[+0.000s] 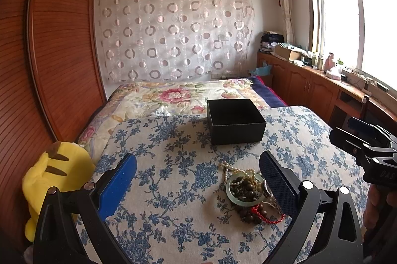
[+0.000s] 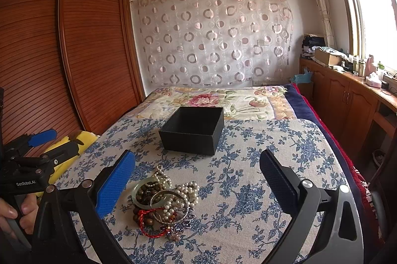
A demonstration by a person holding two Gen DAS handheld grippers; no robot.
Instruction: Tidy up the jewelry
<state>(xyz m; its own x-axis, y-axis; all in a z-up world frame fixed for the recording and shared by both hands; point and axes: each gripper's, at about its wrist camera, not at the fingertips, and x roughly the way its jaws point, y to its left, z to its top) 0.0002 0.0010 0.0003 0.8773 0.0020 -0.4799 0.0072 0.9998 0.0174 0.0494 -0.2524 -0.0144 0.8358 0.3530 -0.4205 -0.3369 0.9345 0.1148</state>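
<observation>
Right wrist view — jewelry pile (image 2: 165, 204) before empty black box (image 2: 192, 130), both grippers' jaws spread, gripping nothing.

A tangled jewelry pile (image 2: 165, 204) is seen on the blue-floral cloth (image 2: 248, 189), between the right gripper's (image 2: 197, 179) spread fingers, near an open black box (image 2: 192, 130).

jewelry pile (image 1: 250, 192) partly behind left fingers (image 1: 278, 179).

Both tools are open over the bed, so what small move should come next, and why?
Probably lower the right tool onto the jewelry pile and close on the pearl necklace. Both tools are open and hold nothing, the pile lies tangled, and the black box behind it looks empty.
</observation>
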